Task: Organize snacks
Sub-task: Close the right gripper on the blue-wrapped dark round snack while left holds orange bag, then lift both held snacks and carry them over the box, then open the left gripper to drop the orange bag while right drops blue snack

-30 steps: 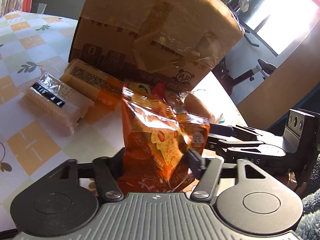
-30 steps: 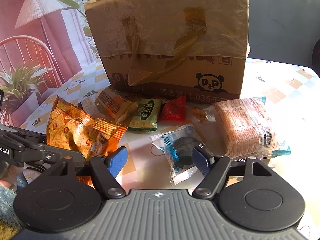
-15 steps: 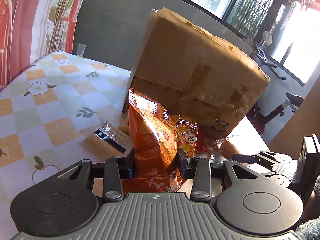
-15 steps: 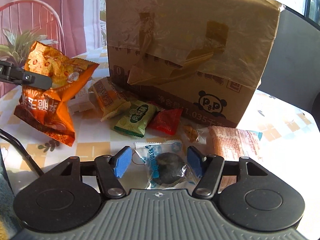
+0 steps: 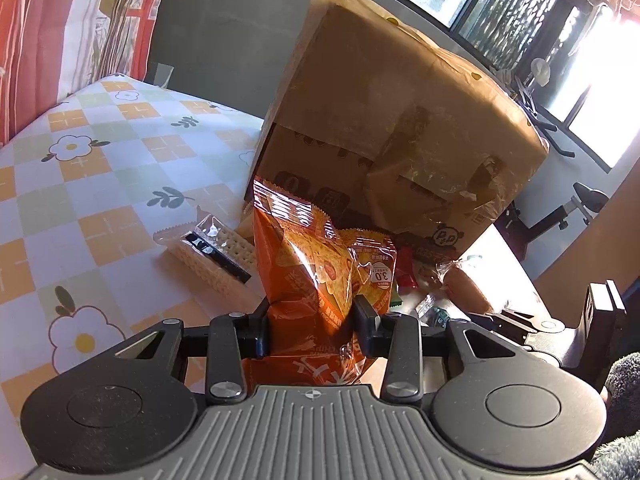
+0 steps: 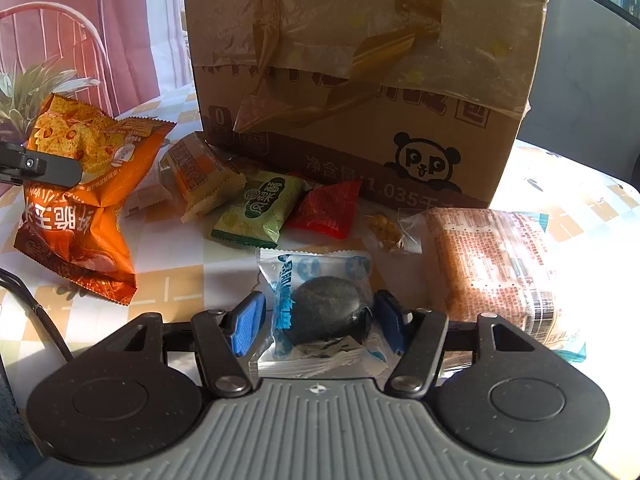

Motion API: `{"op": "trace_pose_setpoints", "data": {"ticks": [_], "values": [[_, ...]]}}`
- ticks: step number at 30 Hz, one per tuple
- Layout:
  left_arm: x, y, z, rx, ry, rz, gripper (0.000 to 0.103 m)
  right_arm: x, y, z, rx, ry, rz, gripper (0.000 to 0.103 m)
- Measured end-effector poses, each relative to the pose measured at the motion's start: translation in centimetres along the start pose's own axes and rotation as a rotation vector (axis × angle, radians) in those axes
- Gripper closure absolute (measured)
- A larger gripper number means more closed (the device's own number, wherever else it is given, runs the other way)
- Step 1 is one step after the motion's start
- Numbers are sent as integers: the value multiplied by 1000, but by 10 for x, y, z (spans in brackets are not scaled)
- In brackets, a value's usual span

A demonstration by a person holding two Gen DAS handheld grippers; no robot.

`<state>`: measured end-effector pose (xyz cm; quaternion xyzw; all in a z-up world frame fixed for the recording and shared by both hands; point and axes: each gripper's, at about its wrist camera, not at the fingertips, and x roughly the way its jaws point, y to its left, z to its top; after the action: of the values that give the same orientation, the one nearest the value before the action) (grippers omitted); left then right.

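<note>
My left gripper point(image 5: 310, 320) is shut on an orange chip bag point(image 5: 316, 268) and holds it above the table; the bag also shows at the left of the right wrist view point(image 6: 92, 196). My right gripper point(image 6: 318, 322) is open, its blue pads on either side of a clear packet with a dark round cake point(image 6: 326, 314) lying on the table. A tall cardboard box point(image 6: 360, 80) with a panda print stands behind the snacks; it also shows in the left wrist view point(image 5: 400, 128).
In front of the box lie a yellow-orange packet point(image 6: 200, 176), a green packet point(image 6: 258, 208), a red packet point(image 6: 326, 210), a small bag of nuts point(image 6: 386, 226) and a large wrapped wafer block point(image 6: 492, 272). A cracker pack point(image 5: 208, 256) lies left on the checked tablecloth point(image 5: 100, 168).
My left gripper has lifted the chip bag higher off the table. My right gripper has moved forward so the dark cake packet now sits between its pads.
</note>
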<state>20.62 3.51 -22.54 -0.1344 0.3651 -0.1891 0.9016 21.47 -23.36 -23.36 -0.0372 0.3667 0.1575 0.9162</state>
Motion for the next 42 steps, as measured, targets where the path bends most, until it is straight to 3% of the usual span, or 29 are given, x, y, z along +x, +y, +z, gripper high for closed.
{"op": "trace_pose_setpoints", "data": {"ticks": [3,13,20,25,29,33,42], "values": [[-4,-4,4,18,-6,-5,61,-3,-3,3,27,2,7,52],[-31,-18,27,116,-127,-33,61,-41,-17,15,144,-100,47,53],[-68,-41,89,194,-302,-116,61,-85,-25,57,119,-251,21,53],[-78,-69,146,277,-421,-177,61,-120,-32,100,48,-374,-62,53],[-61,-93,186,309,-451,-220,61,-132,-48,132,93,-442,-39,53],[-23,-119,214,351,-450,-207,61,-120,-56,167,70,-447,-51,53],[98,-150,239,362,-277,-139,60,-67,-60,206,0,-365,-86,53]]}}
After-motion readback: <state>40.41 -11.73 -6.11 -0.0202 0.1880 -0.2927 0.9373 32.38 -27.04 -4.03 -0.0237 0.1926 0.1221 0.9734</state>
